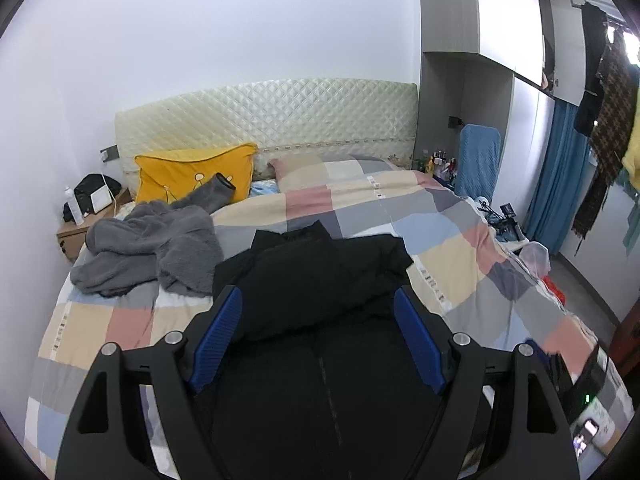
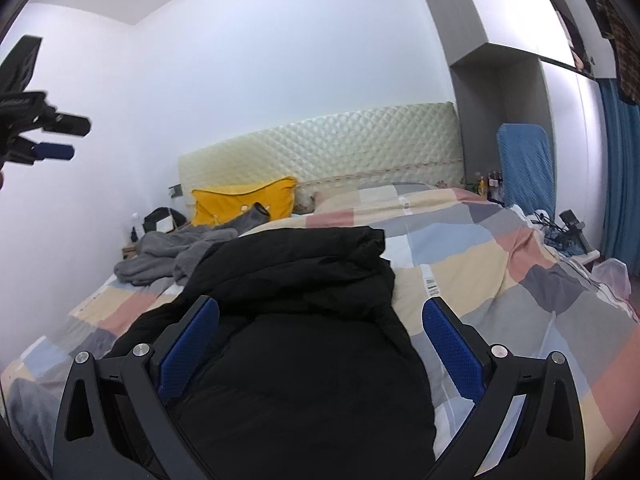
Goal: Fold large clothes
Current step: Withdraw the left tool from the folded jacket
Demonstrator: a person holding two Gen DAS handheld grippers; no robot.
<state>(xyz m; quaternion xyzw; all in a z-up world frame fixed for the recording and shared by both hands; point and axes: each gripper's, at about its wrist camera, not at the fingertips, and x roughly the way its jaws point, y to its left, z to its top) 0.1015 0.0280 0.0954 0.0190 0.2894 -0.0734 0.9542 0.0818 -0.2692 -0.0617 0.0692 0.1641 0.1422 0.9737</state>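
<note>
- Bed with patchwork quilt (image 1: 440, 256) in pastel squares, carrying the garments.
- Black coat (image 1: 320, 280): matte, bulky, folded into a thick stack of layers, collar toward the quilted headboard (image 1: 272, 116); it lies mid-bed.
- Grey fleece garment (image 1: 152, 248): crumpled, beside the coat, near the yellow pillow (image 1: 192, 172).
- Left gripper (image 1: 318, 304): jaws wide apart, holding nothing, above the coat.
- Right gripper (image 2: 320, 312): jaws likewise spread, empty, over the coat's edge.
</note>
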